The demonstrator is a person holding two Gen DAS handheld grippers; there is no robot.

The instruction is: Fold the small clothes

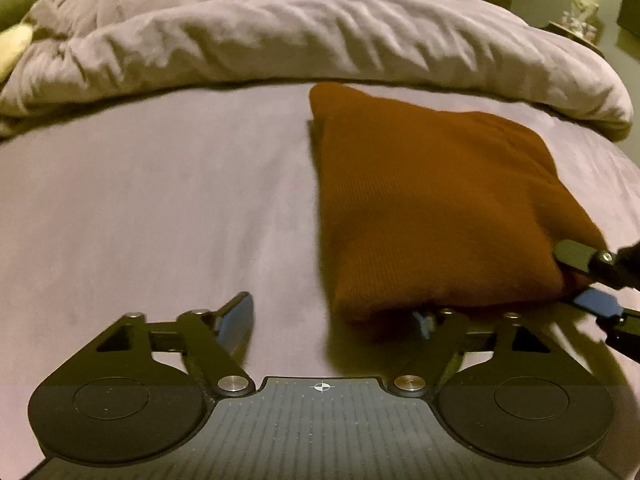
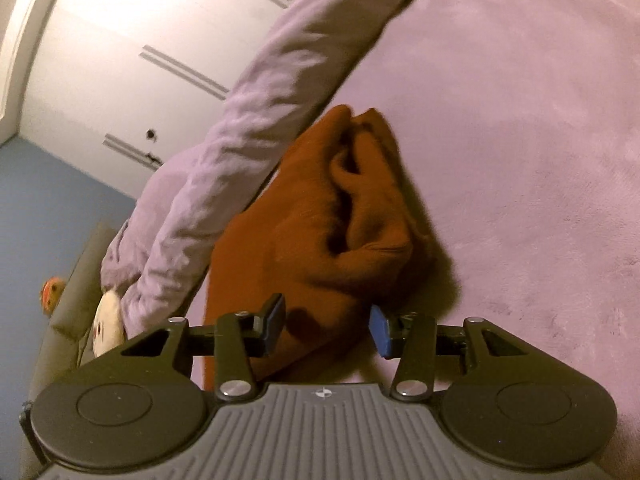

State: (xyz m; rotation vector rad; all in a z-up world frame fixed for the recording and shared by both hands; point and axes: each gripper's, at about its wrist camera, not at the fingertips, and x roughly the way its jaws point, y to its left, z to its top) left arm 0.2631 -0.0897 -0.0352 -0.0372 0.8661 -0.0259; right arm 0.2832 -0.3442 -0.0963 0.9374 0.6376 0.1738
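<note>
A rust-brown knit garment (image 1: 436, 208) lies folded into a thick, roughly square bundle on the mauve bed sheet (image 1: 160, 208), just in front of the rumpled duvet (image 1: 304, 40) pushed back toward the head of the bed, probably to leave a flat working area. The left gripper (image 1: 336, 316) sits low at the bundle's near edge with its jaws wide apart; 1 finger rests on bare sheet and the other is tucked at or under the cloth's near corner, so it grips nothing. The right gripper (image 2: 326, 324) approaches the bundle's side, where the stacked layers and a loose inner fold show; its jaws are spread with the garment's edge lying between the 2 blue pads (image 2: 378, 330), not pinched. From the left view 1 finger sits over and 1 under that corner, a placement that suggests a readiness to clamp or lift the fold. The fold looks nearly complete, though the gaping layers may slump if shifted. White wardrobe doors (image 2: 120, 60) stand beyond. No brand, label or writing is legible anywhere.
</note>
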